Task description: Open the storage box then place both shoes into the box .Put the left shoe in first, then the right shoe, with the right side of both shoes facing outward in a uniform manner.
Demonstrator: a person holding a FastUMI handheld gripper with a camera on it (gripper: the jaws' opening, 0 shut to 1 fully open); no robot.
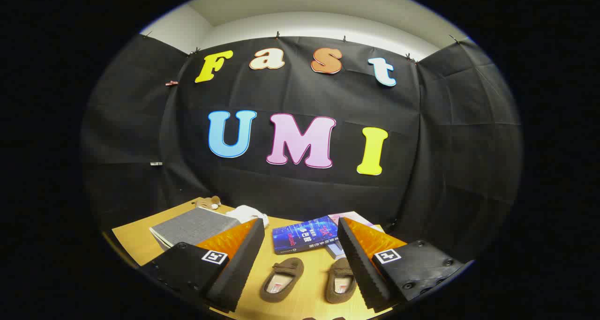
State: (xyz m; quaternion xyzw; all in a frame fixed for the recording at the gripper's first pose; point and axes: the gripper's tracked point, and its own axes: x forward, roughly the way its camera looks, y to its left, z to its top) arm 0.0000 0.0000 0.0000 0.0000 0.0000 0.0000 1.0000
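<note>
Between the two spread fingers, on the light wooden table (140, 242), sit two small brown fuzzy slippers side by side. One brown slipper (282, 279) lies nearer the left finger, and the other brown slipper (341, 280) is partly hidden behind the right finger. Both point away, toward the black wall. The flat grey cloth-covered storage box (193, 226) rests beyond the left finger, and its lid looks closed. The gripper (300, 264) is open wide and holds nothing. So I think the job has not begun: the box needs opening first, then each shoe goes in. Behind the shoes lies a dark blue book (303, 235) on top of another book. A white soft cloth (247, 213) and a small tan toy (208, 202) sit near the far side of the box.
</note>
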